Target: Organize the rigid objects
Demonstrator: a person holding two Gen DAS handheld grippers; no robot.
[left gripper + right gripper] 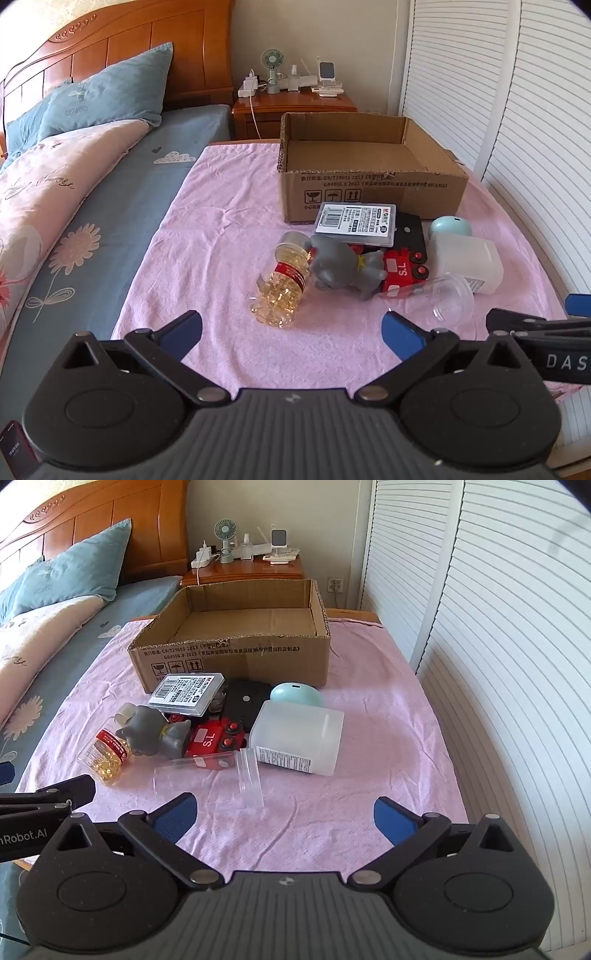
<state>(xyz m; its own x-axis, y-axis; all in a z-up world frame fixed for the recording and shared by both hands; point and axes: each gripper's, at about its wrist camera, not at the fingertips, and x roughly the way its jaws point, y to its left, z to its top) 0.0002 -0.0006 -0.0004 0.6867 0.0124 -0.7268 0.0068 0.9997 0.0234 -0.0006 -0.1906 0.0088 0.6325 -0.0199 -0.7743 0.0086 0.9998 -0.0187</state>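
A pile of objects lies on the pink cloth (221, 258) in front of an empty cardboard box (369, 192) (236, 657). In it are a capsule bottle (282, 280) (105, 751) on its side, a grey animal figure (343, 269) (155, 734), a red toy train (402, 271) (212, 740), a flat clear case (356, 223) (188, 694), a white container (467, 262) (297, 738), a clear cup (443, 299) (218, 775), a black item (245, 701) and a mint egg-shaped thing (450, 227) (295, 696). My left gripper (291, 332) and right gripper (284, 814) hover open near the cloth's front edge, holding nothing.
A bed with blue pillows (103, 99) and a floral quilt lies to the left. A wooden nightstand (291, 107) with a small fan and chargers stands behind the box. White louvred doors (480, 627) run along the right. The right gripper's side shows at the left view's right edge.
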